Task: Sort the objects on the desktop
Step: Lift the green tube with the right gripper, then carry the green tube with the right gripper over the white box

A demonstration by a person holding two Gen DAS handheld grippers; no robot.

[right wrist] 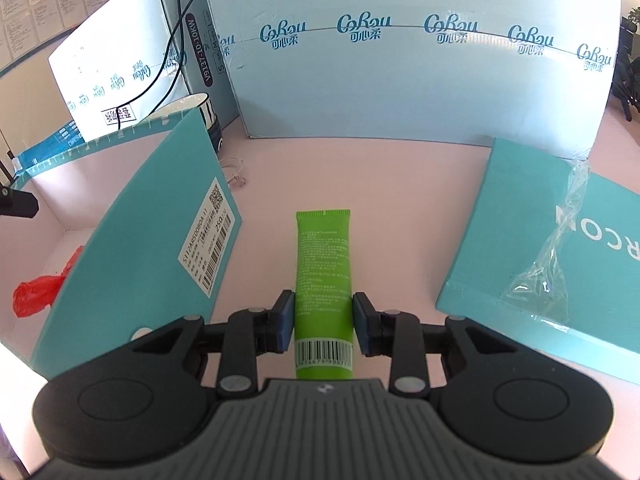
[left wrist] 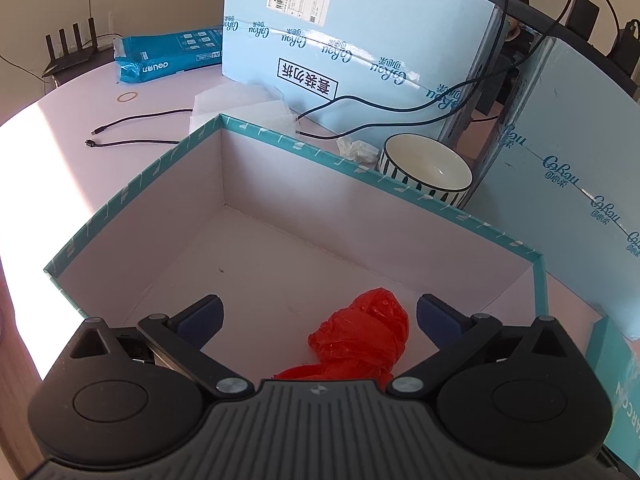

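Note:
My right gripper point(right wrist: 323, 322) is shut on a green tube point(right wrist: 324, 264), its blue pads pressing the tube's lower sides just above the barcode. The tube points away from me over the pink desk, to the right of the open teal box point(right wrist: 160, 216). In the left wrist view my left gripper point(left wrist: 320, 314) hangs open over the inside of that teal box point(left wrist: 384, 184). A crumpled red plastic bag point(left wrist: 366, 332) lies on the box floor between and below the fingers, untouched. The same red bag point(right wrist: 38, 288) shows at the left of the right wrist view.
Large pale blue cartons point(right wrist: 400, 60) wall off the back of the desk. A teal lid point(right wrist: 560, 264) with clear plastic wrap lies at the right. A striped bowl point(left wrist: 428, 172), crumpled tissue point(left wrist: 356, 150), black cables point(left wrist: 132, 143), a blue paper pack point(left wrist: 168, 56) and a router point(left wrist: 72, 52) sit behind the box.

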